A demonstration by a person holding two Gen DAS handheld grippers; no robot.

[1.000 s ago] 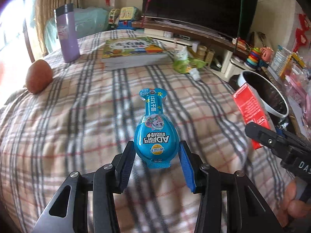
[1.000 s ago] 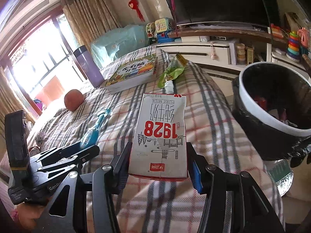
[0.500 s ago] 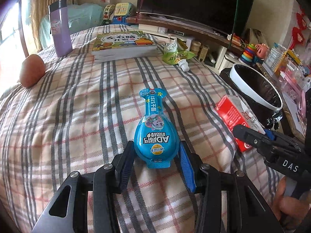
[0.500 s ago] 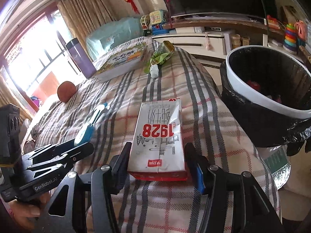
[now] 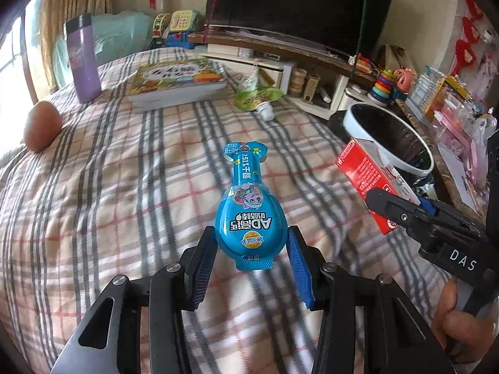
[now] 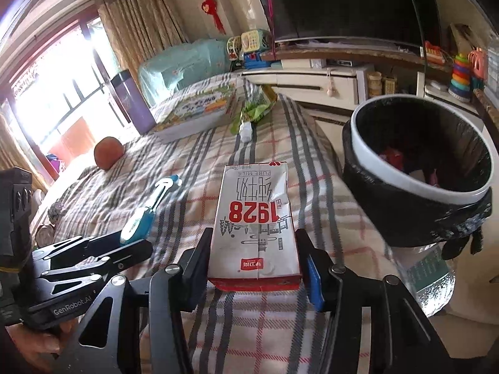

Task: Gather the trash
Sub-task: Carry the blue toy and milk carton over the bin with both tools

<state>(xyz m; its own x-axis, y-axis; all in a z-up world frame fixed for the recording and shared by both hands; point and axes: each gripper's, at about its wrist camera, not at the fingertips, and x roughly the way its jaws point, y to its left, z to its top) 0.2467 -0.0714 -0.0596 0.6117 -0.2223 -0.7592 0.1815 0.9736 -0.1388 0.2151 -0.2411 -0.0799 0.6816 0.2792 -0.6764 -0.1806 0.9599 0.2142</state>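
My left gripper [image 5: 251, 233] is shut on the round body of a blue drink pouch [image 5: 251, 215], held above the plaid bed cover [image 5: 124, 187]. From the right wrist, the same pouch [image 6: 140, 218] shows side-on in the left gripper [image 6: 124, 246]. My right gripper [image 6: 253, 240] has a white and red milk carton [image 6: 254, 212] between its pads; the jaws are closing on it. The carton [image 5: 365, 171] hangs tilted by the bed's right edge. A white-rimmed bin [image 6: 405, 184] with a black liner stands just right of it, with some trash inside.
On the far side of the bed lie a green squeeze pouch [image 5: 254, 93], a thick picture book [image 5: 177, 84], a purple flask [image 5: 82, 59] and a brown round object [image 5: 40, 124]. A TV shelf [image 5: 280, 50] and toys stand behind; a hand [image 5: 458, 321] grips the right tool.
The left gripper has carried the blue pouch a little to the right, nearer the right gripper. The right gripper and its carton have stayed nearly in place beside the bin.
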